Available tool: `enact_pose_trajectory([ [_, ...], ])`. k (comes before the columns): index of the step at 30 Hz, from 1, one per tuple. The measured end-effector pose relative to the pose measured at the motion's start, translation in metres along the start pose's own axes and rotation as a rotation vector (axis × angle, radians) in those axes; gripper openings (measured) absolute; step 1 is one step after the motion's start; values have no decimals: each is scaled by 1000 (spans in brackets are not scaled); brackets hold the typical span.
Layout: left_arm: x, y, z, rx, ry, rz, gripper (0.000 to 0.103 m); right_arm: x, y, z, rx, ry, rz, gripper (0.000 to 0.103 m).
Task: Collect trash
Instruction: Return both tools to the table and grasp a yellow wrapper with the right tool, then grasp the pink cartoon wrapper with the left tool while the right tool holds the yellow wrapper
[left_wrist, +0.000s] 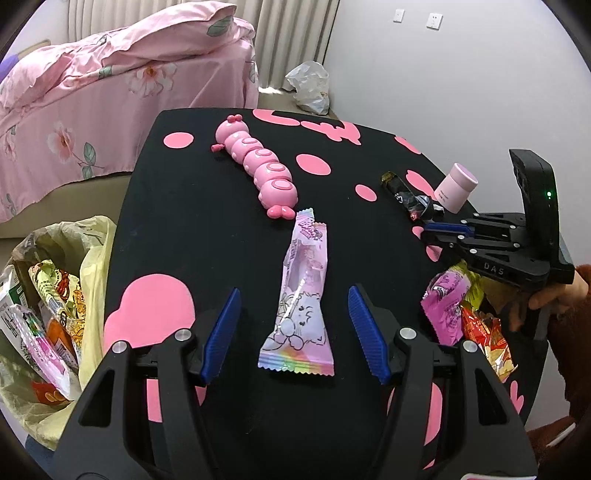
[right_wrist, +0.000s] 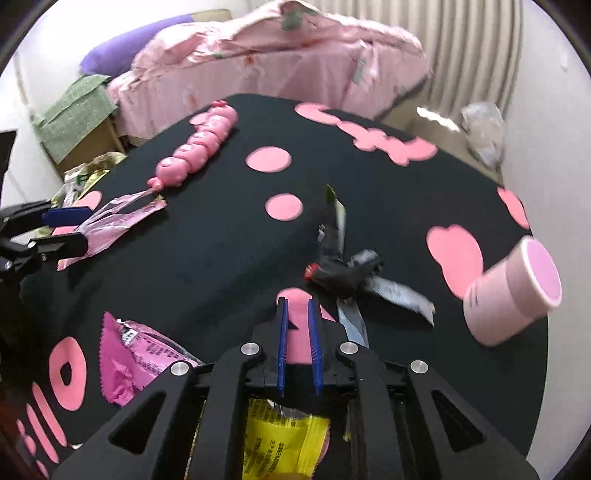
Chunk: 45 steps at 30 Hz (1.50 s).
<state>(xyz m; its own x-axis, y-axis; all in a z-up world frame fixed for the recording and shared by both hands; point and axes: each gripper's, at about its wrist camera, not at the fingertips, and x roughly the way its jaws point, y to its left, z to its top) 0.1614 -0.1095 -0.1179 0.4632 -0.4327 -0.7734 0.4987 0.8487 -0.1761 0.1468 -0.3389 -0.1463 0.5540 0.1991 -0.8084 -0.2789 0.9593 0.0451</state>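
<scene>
The left gripper stands wide, its blue pads either side of a long lilac cartoon-printed snack wrapper lying flat on the black pink-spotted tablecloth, not pressing it. The right gripper is parted narrowly, nothing between its pads, near a crumpled black foil wrapper. Far left, a pink plastic caterpillar toy; left of the table, a yellow trash bag

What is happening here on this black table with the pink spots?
A person with a gripper in each hand is collecting trash. The left gripper is open around a pink candy wrapper, not yet gripping it. The right gripper, slightly open and empty, points toward a black wrapper. A yellow trash bag beside the table already holds wrappers.
</scene>
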Motion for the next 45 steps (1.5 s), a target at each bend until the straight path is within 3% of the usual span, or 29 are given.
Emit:
enact_pose_trajectory([
  [1, 0, -1, 0, 2, 2, -1, 58, 0, 0, 1, -28, -1, 23, 14],
  [3, 1, 0, -2, 4, 9, -6, 58, -5, 0, 1, -29, -19, 55, 37],
  [4, 2, 1, -2, 0, 12, -8, 58, -10, -1, 2, -15, -52, 56, 55],
  [5, 2, 1, -2, -3, 15, -11, 58, -15, -1, 3, -4, -83, 54, 56],
  [9, 3, 1, -2, -8, 17, -10, 58, -17, -5, 12, -8, -111, -32, 56],
  [13, 1, 2, -2, -14, 8, -9, 58, 3, -17, 22, 3, -34, -58, 56],
  [21, -3, 7, -2, -30, 6, -18, 66, 18, -30, 19, 58, -21, 9, 56],
  [24, -1, 8, 0, -42, 19, -23, 70, 17, -26, 16, 26, -12, 28, 56],
  [26, -2, 6, 0, -38, 17, -9, 71, 14, -26, 15, 8, -19, 16, 41],
  [32, -11, 6, 1, -28, -11, 5, 71, -20, -27, 8, 42, -104, -45, 36],
  [35, -11, 8, 2, -55, -3, -2, 64, -41, -24, 2, 44, -146, -66, 36],
  [41, 0, -1, -1, -26, 42, -22, 59, -69, -25, -13, 102, -193, -50, 36],
  [45, 3, -4, -2, -34, 47, -12, 44, -74, -22, -20, 132, -206, -34, 36],
])
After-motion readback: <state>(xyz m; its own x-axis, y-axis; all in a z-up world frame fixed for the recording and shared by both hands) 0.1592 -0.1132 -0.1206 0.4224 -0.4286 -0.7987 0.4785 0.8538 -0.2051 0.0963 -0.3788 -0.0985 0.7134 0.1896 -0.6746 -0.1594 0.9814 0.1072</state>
